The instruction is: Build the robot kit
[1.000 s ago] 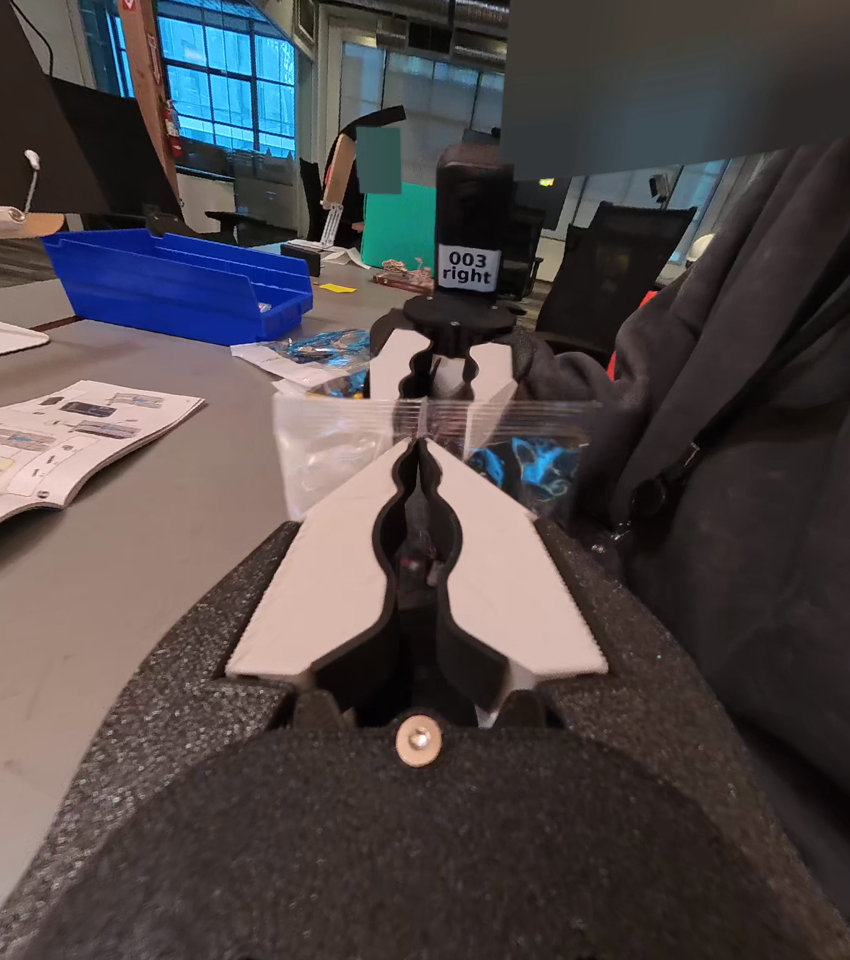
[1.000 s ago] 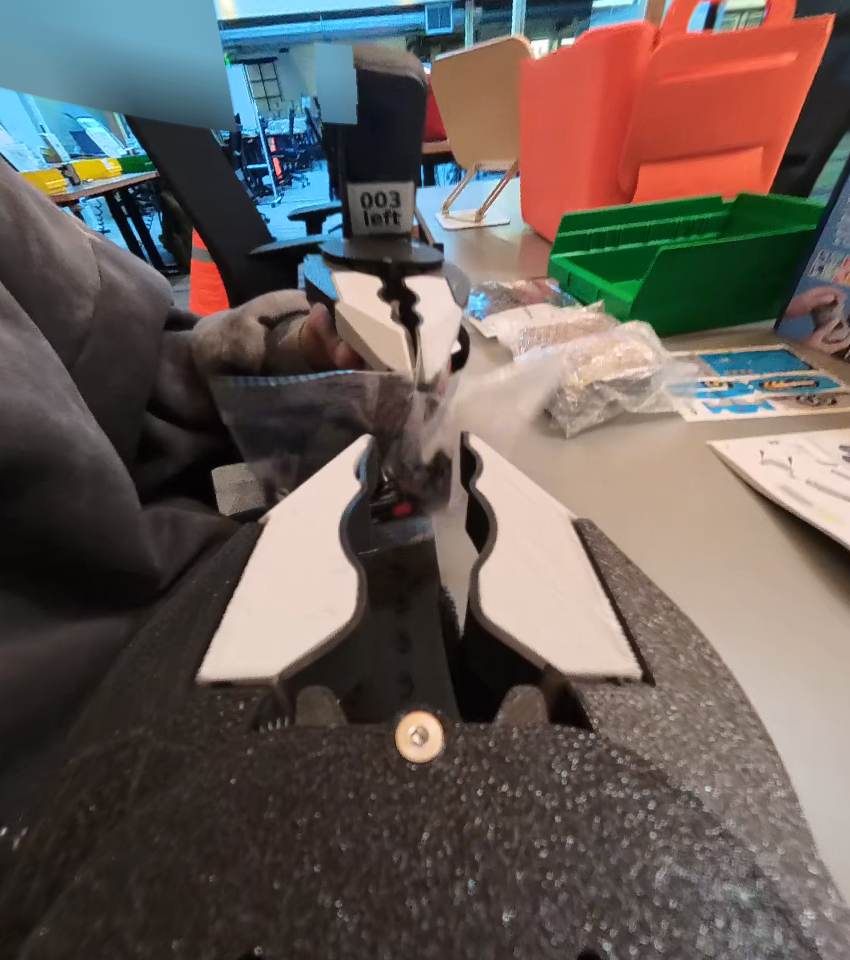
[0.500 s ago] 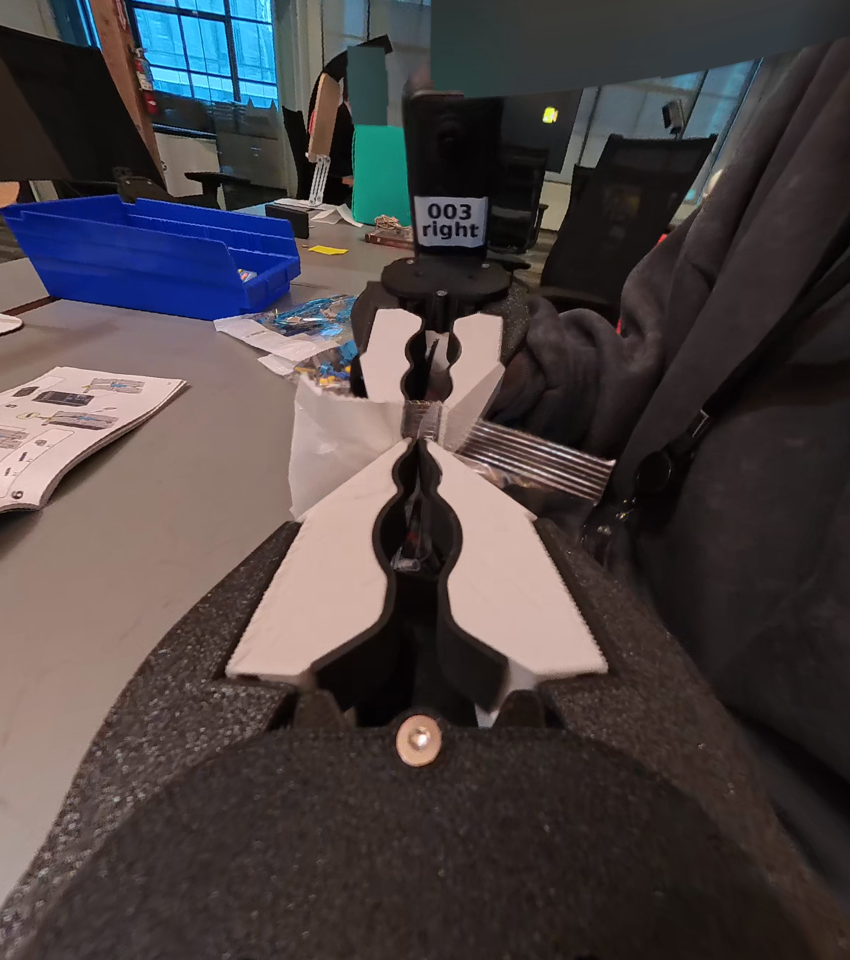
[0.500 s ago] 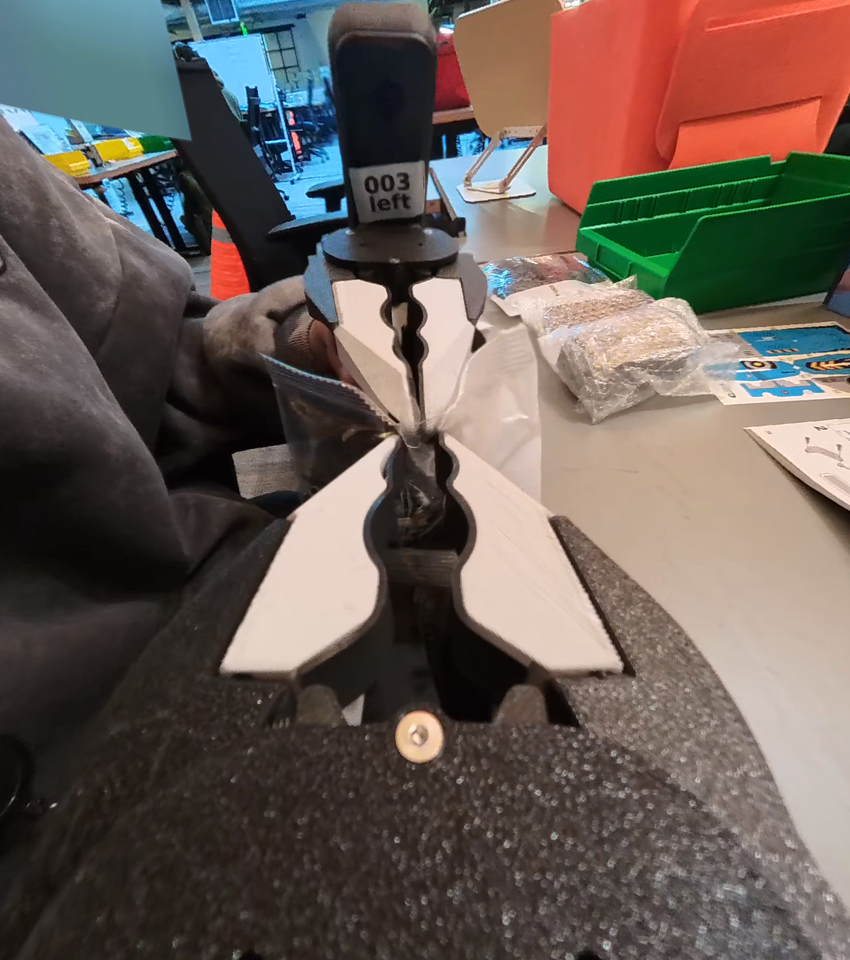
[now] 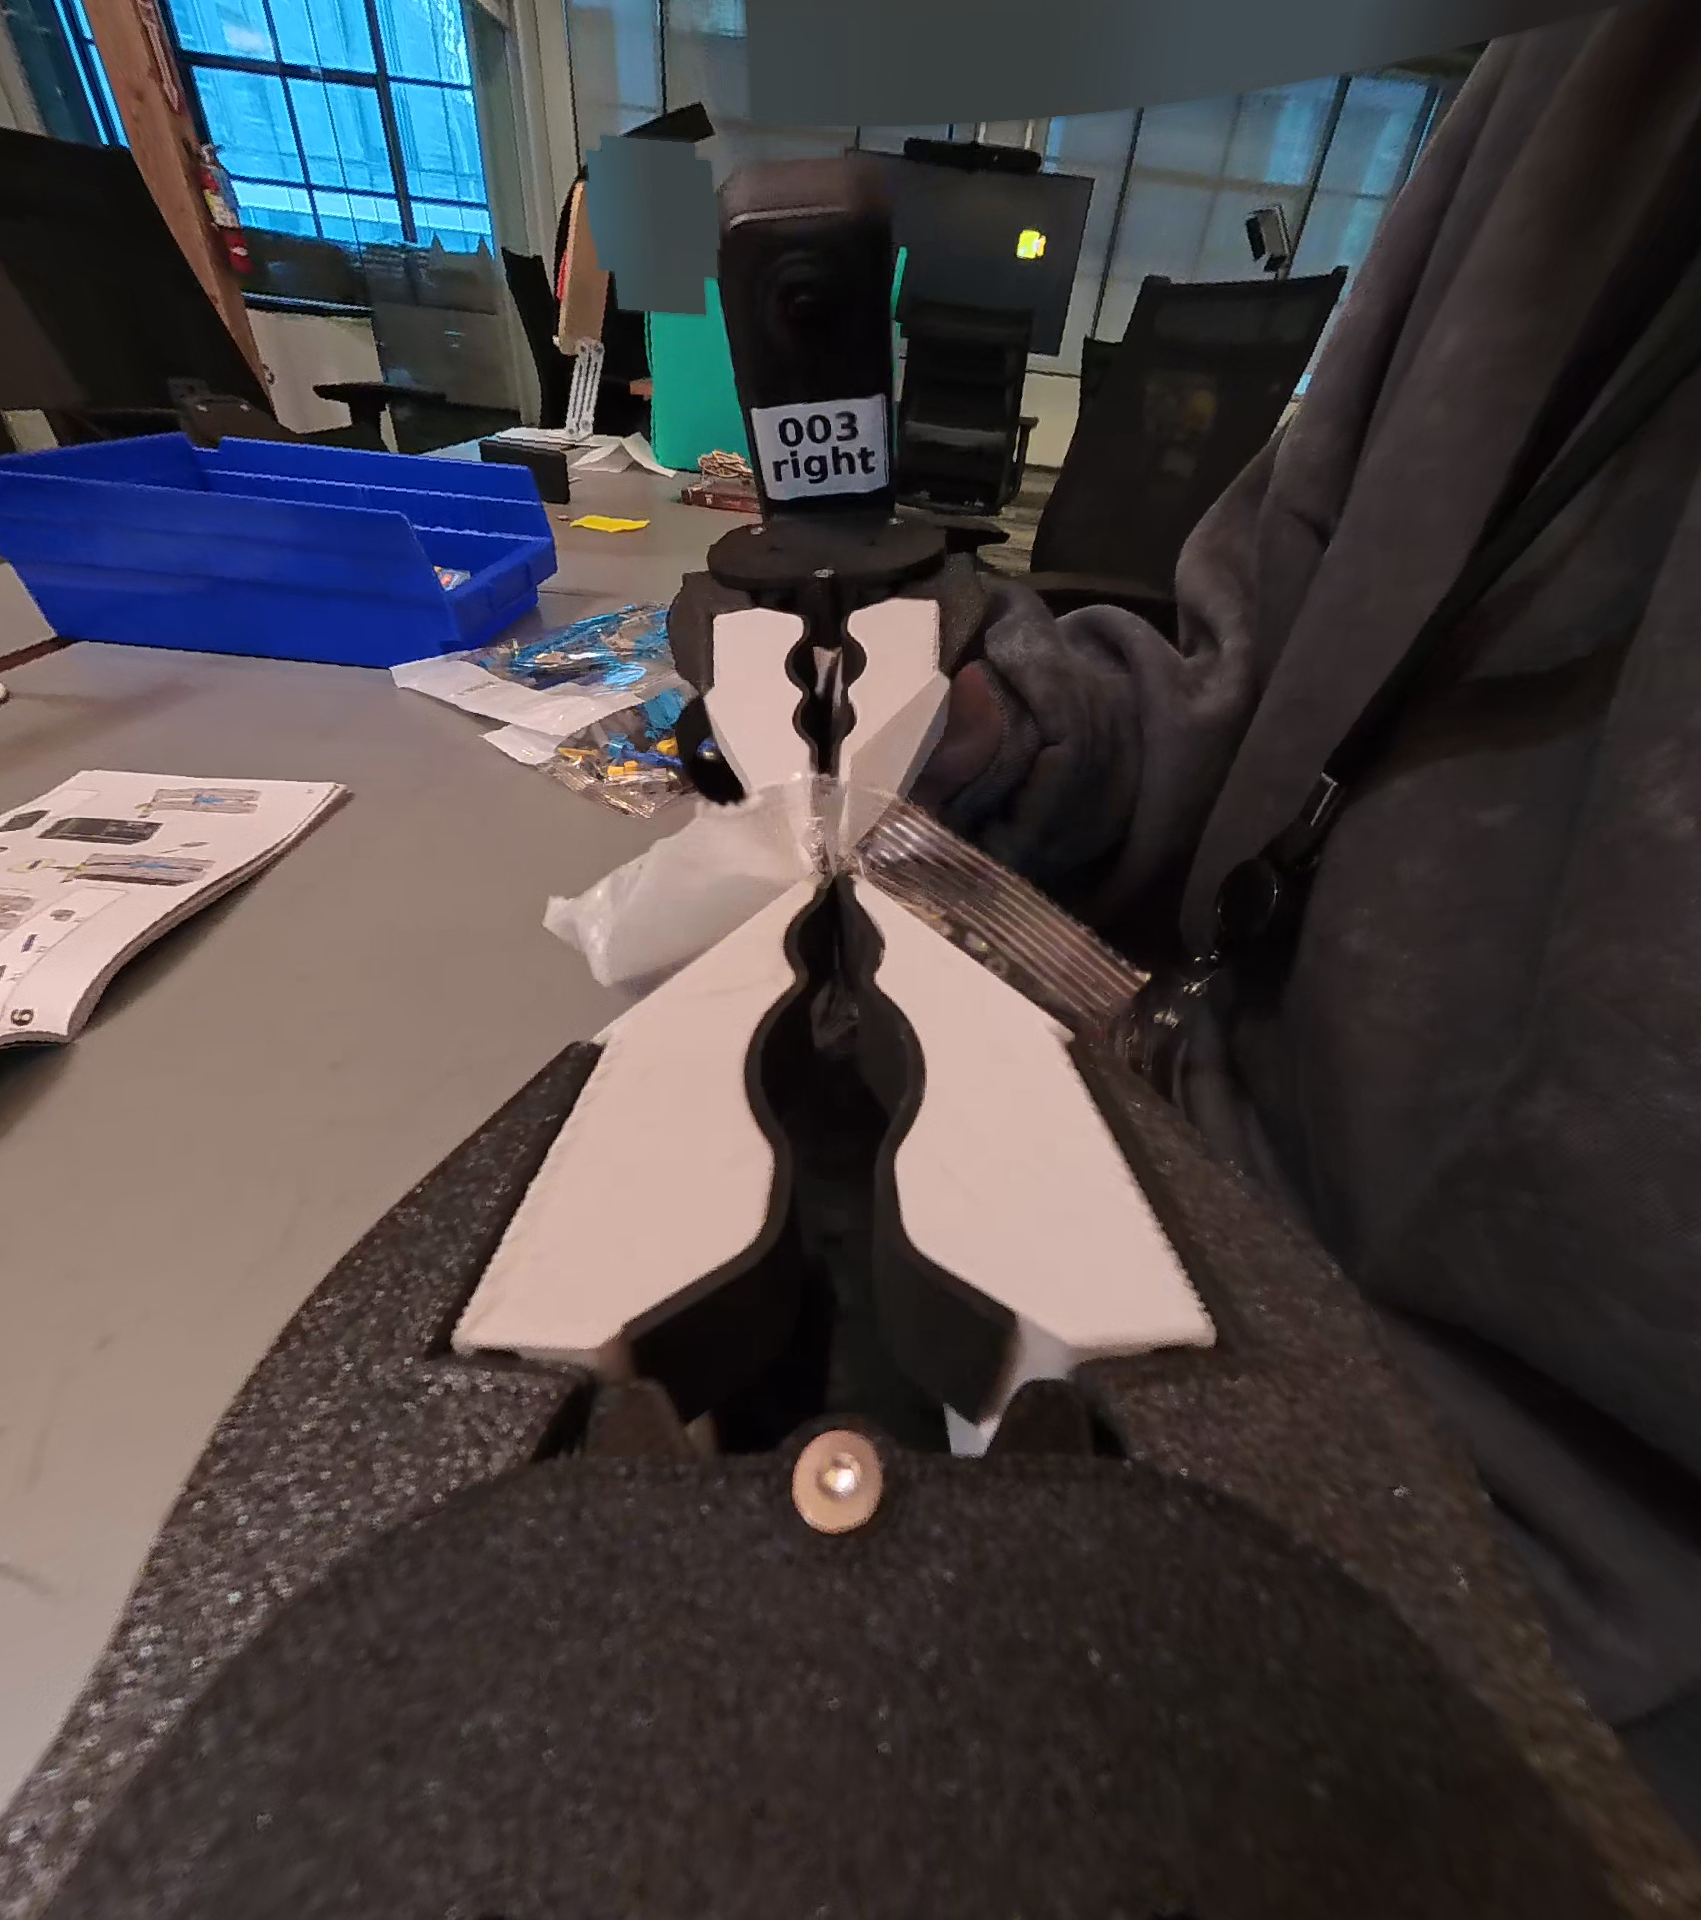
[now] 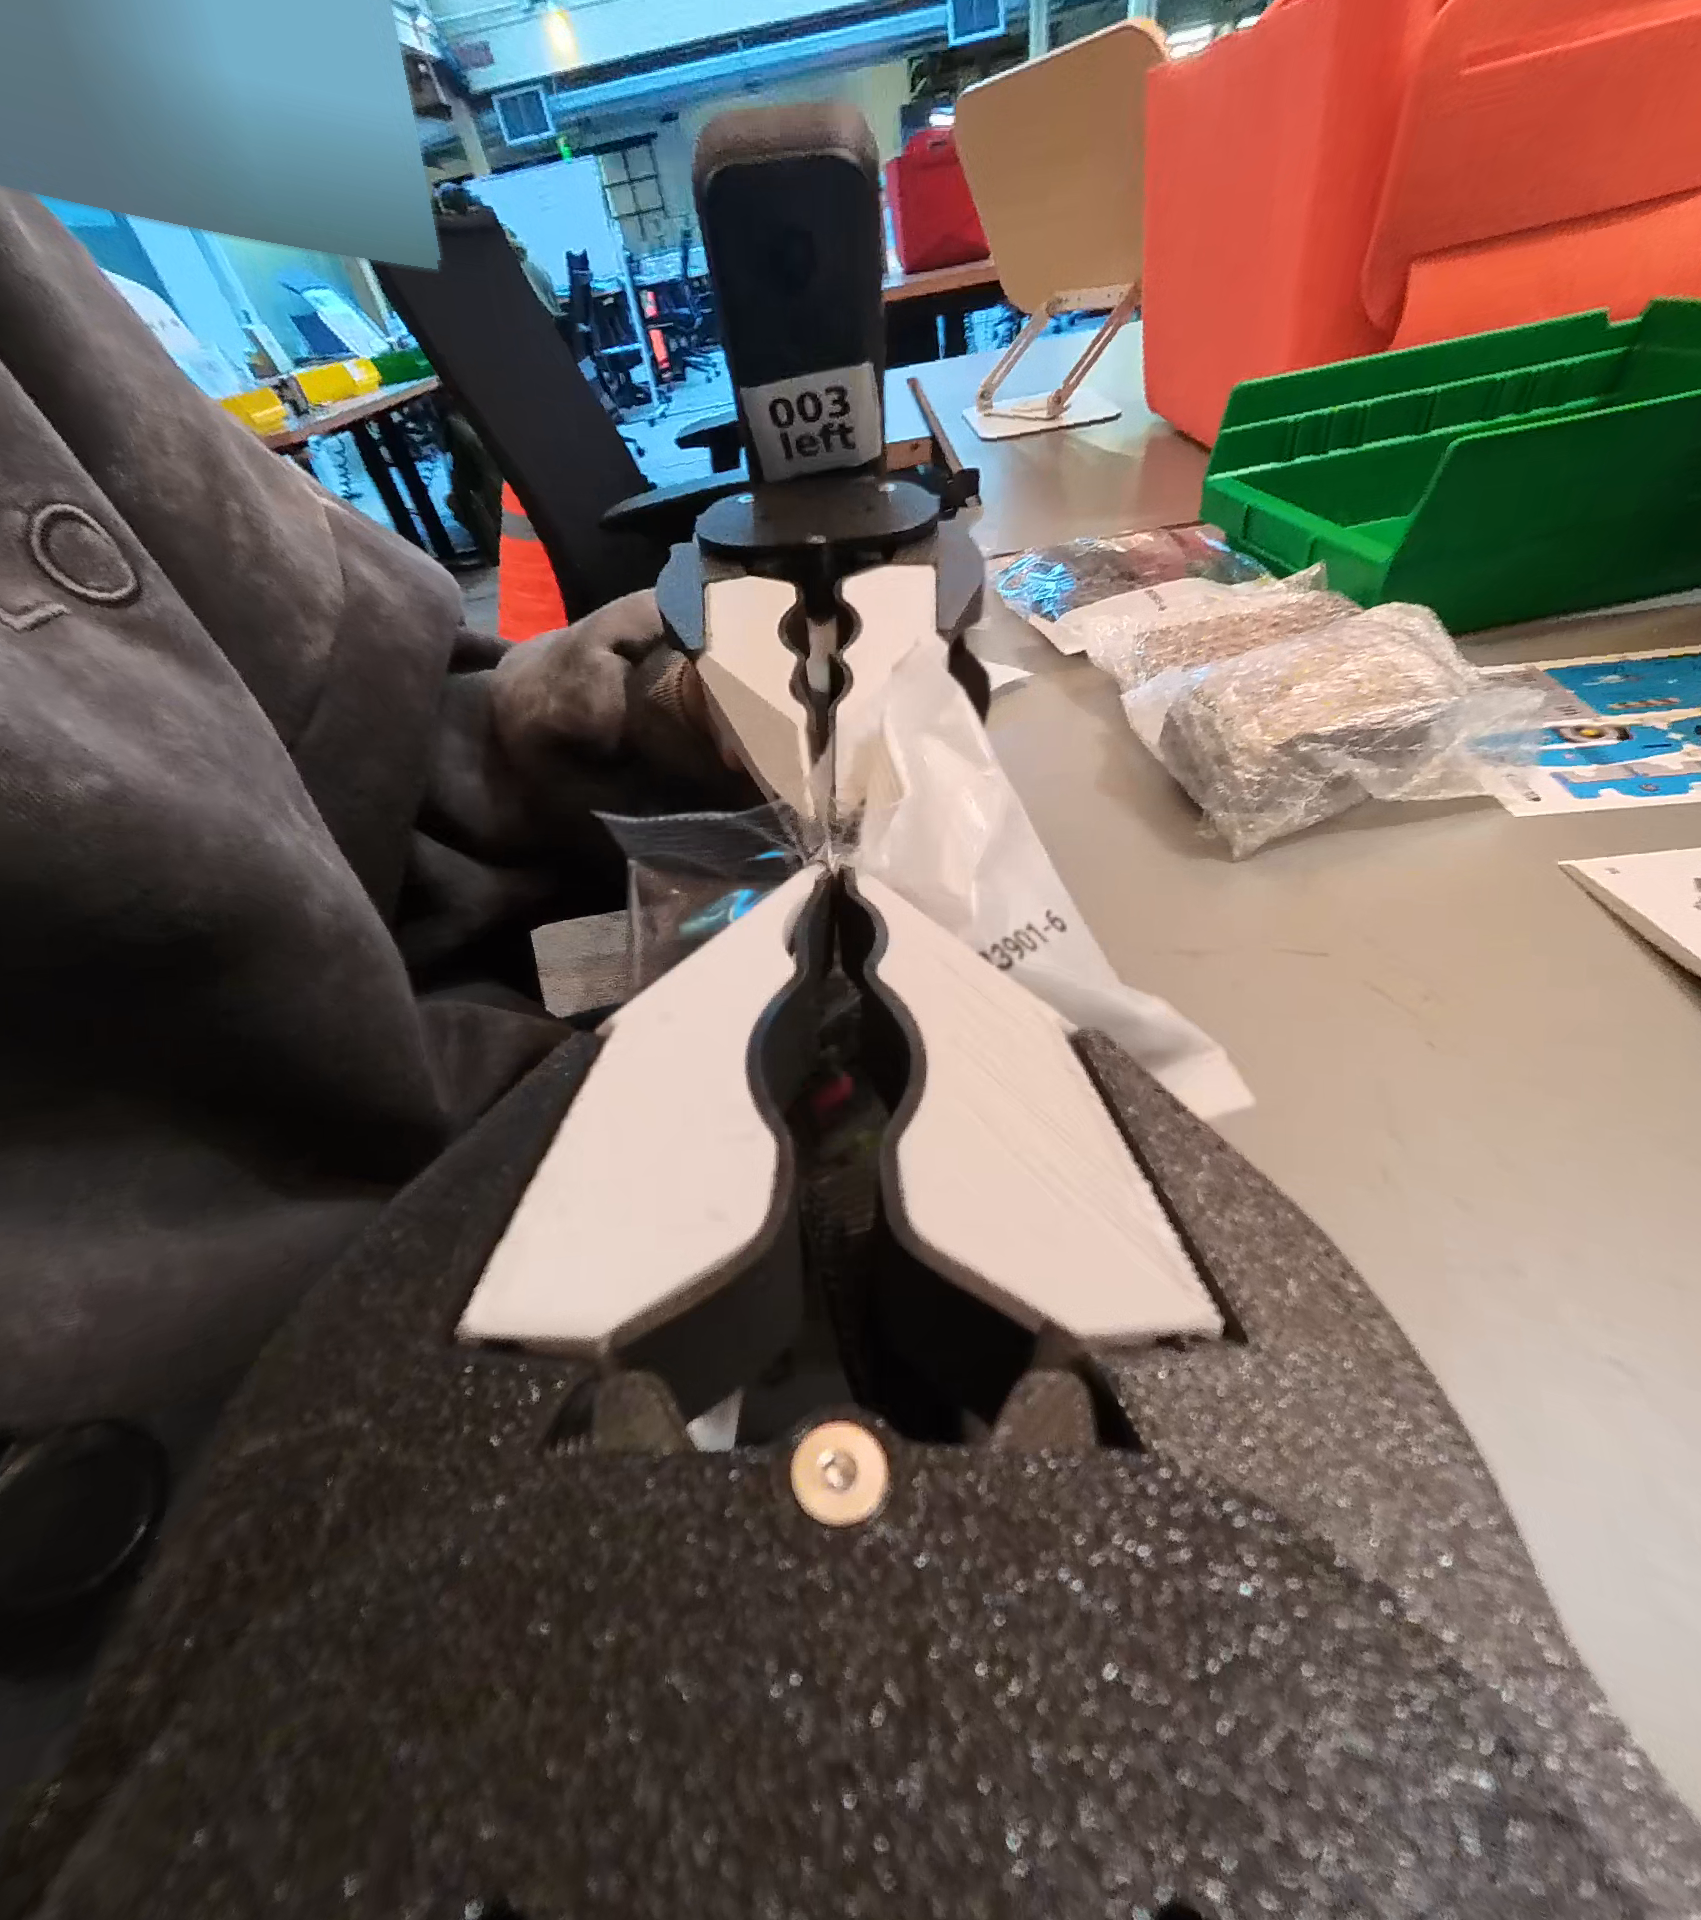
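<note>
**Two hand-held grippers pinched on one plastic bag, tip to tip**

- Left hand-held gripper: white fingers brought together at the tips, clamped on the twisted neck of a small plastic bag. Held above the near edge of the grey desk.
- Right hand-held gripper: fingers likewise pressed together on the same bag, facing the left one head-on, tips almost touching. Seen from the left wrist view it stands just beyond the bag.
- Plastic bag: part white, part clear with a ribbed strip; bunched tightly between the two pairs of tips, its loose ends fanning out to either side. Small dark and coloured pieces show faintly inside; what they are cannot be told.
- Person: dark grey hooded sweatshirt, close beside both grippers.
- Left wrist view, far left: blue bin; near left, an open instruction booklet; between them, clear packets of blue and yellow parts.
- Right wrist view, far right: green bin, orange bag behind it; clear packets of grey parts nearer; printed sheets at the right edge.
</note>
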The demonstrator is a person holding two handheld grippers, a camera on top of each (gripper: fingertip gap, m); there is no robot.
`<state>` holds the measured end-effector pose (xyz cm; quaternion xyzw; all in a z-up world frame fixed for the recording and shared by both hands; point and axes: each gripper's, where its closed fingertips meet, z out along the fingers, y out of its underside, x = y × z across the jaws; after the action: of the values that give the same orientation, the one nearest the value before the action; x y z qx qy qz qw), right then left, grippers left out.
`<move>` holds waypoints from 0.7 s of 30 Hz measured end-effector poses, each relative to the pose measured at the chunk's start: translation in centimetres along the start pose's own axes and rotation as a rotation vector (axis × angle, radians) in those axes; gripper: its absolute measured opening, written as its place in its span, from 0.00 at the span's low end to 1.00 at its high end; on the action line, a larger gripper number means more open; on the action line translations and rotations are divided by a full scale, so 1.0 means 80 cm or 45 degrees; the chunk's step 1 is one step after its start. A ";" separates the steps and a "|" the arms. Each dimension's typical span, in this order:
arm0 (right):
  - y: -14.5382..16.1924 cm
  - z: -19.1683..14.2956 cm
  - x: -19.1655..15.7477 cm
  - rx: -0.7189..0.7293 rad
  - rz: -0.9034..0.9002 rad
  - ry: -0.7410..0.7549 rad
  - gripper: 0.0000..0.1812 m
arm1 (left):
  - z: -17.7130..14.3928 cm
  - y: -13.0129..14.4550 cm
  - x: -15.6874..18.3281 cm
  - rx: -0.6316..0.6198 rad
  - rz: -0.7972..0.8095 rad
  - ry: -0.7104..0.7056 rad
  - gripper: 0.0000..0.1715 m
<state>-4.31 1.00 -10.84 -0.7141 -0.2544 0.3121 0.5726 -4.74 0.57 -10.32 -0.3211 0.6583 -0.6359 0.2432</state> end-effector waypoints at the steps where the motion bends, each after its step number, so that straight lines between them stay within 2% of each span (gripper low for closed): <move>1: -0.002 0.000 -0.001 0.022 0.022 -0.016 0.00 | 0.000 -0.002 0.001 0.015 -0.007 0.006 0.00; 15: -0.011 -0.008 -0.009 0.091 0.106 -0.121 0.00 | -0.005 -0.007 0.006 0.075 -0.042 0.056 0.00; 16: -0.024 -0.021 -0.007 0.177 0.138 -0.145 0.00 | -0.017 -0.012 0.001 0.116 -0.052 0.037 0.00; 17: -0.050 -0.059 0.010 0.356 0.220 -0.132 0.00 | -0.048 -0.023 -0.015 0.224 -0.103 -0.023 0.00; 18: -0.060 -0.101 0.039 0.465 0.248 -0.021 0.00 | -0.083 -0.034 -0.032 0.347 -0.141 -0.094 0.00; 19: -0.048 -0.116 0.057 0.391 0.195 0.104 0.00 | -0.101 -0.040 -0.038 0.403 -0.138 -0.130 0.00; 21: -0.039 -0.096 0.055 0.329 0.192 0.094 0.00 | -0.074 -0.044 -0.031 0.356 -0.103 -0.094 0.00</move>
<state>4.33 -0.27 -7.34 -0.6627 -0.1367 0.3579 0.6435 -6.97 6.48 -6.65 -0.3335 0.5404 -0.7186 0.2836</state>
